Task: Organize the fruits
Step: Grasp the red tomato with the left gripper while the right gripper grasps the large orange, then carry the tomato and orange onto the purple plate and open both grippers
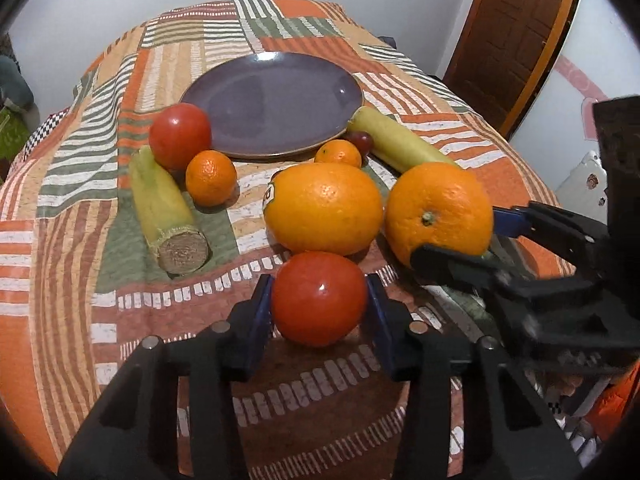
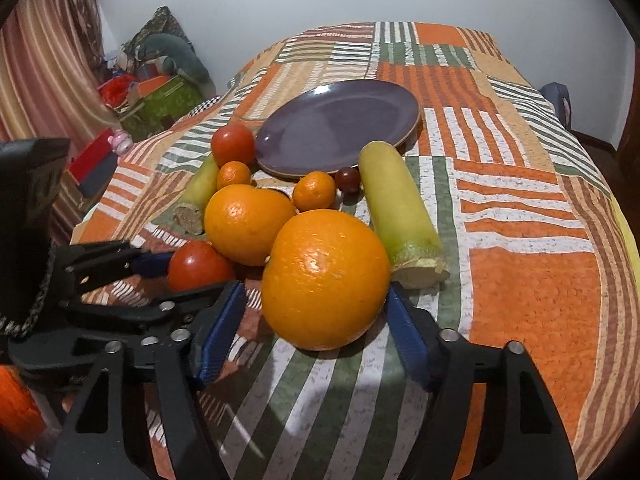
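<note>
My left gripper [image 1: 319, 280] is shut on a red tomato [image 1: 318, 300] on the cloth, with both blue pads against its sides. Around a big orange [image 2: 326, 278] stands my right gripper [image 2: 317, 288], open: the right pad touches the fruit and a sliver of cloth shows at the left pad. The same orange [image 1: 438, 214] sits right of the tomato in the left wrist view. Behind lie a stickered orange [image 1: 324, 208], two mandarins [image 1: 211, 177] [image 1: 338, 154], a second tomato [image 1: 180, 136] and a dark grape [image 1: 362, 140]. The purple plate [image 1: 276, 108] holds nothing.
Two yellow-green cut stalks [image 1: 164, 208] [image 1: 396, 144] flank the fruit pile. A patchwork cloth [image 2: 520, 280] covers the table. Boxes and clutter [image 2: 160, 92] sit beyond the left edge, and a wooden door [image 1: 516, 32] stands at the far right.
</note>
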A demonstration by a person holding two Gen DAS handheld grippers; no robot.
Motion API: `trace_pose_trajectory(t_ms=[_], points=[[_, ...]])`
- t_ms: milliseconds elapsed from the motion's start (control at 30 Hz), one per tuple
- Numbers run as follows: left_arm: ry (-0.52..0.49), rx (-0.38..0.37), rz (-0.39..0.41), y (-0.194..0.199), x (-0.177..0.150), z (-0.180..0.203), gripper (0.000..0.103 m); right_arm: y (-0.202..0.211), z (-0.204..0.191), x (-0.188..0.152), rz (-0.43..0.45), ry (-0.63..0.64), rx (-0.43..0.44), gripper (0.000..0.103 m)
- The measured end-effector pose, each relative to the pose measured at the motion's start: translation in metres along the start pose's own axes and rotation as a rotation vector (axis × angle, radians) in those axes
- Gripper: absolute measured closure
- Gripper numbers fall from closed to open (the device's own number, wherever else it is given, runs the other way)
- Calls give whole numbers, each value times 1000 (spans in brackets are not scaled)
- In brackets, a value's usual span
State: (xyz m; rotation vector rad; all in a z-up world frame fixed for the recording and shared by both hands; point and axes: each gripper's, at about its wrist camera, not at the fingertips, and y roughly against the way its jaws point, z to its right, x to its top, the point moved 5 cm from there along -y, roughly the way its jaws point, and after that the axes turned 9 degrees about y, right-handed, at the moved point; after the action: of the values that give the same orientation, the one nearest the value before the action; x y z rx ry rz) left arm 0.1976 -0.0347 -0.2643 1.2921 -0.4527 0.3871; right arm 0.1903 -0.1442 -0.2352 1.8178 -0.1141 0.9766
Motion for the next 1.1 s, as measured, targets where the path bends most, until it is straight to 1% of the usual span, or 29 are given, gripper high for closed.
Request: trace_pose_trajectory(t_ms=[100,200,367,633,767,867,1000,1100], points=[[-11,17,11,4,-1,0,58,-1,3,0,-3,-23,22,44],[1,15,26,12,0,-2,59,0,3,0,2,-32,31,45],[15,31,80,33,9,-6,59,5,1,2,7,-35,31,46],[30,68,174,68,28,-14,59,25,-2,15,59,-11,-4,48],[40,74,207,81,34,-17,59,31,-2,22,73,6,-19,49],[44,79,224,89,35,-20,59,27,-3,21,52,30,-29,49],[49,88,233,93,34,-23,59,10,-3,10,-19,40,-15,49],[53,98,228,91,33,-26,59,6,-3,9,-6,38,-23,48]])
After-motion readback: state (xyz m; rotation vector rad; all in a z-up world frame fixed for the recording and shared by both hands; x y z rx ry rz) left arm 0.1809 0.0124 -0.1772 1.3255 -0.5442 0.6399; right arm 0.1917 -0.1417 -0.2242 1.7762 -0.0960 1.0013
